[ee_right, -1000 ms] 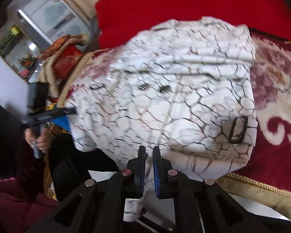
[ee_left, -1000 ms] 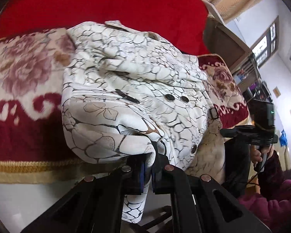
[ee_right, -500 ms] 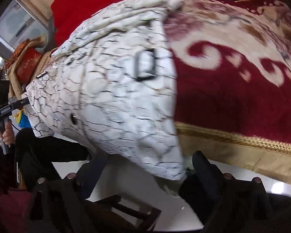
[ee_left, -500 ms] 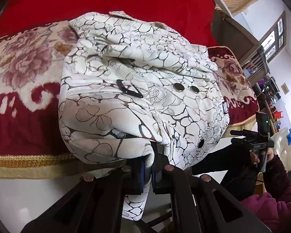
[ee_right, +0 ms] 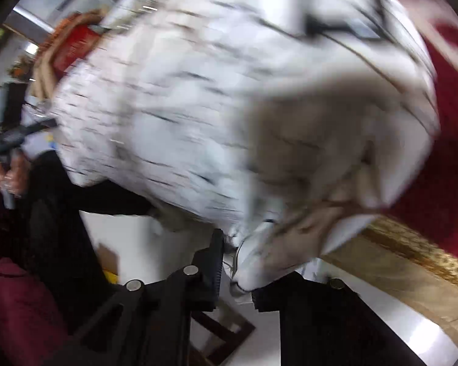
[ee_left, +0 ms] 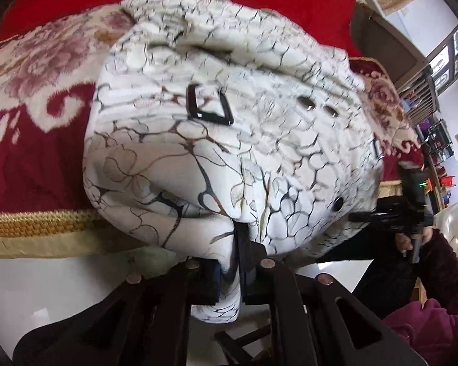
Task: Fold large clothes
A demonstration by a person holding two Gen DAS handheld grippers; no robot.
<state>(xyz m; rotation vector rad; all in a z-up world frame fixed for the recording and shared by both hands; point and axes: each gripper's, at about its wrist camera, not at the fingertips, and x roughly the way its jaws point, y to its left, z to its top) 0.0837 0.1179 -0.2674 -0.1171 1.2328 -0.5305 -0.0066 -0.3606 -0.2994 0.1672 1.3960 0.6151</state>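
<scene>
Bulging above left gripper (ee_left: 232, 262), white coat (ee_left: 229, 140), hem pinched

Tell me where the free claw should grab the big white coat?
Probably the coat's loose lower corner hanging off the blanket's edge, coming from below and the front. That flap droops right by the right claw, thin enough to pinch. The left claw already holds the other corner.

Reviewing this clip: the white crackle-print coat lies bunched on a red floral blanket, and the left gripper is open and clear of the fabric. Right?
Not quite. The left gripper is shut on the white crackle-print coat, with a fold pinched between its fingers, as the left wrist view shows. The rest holds: the coat lies bunched on the red floral blanket.
</scene>
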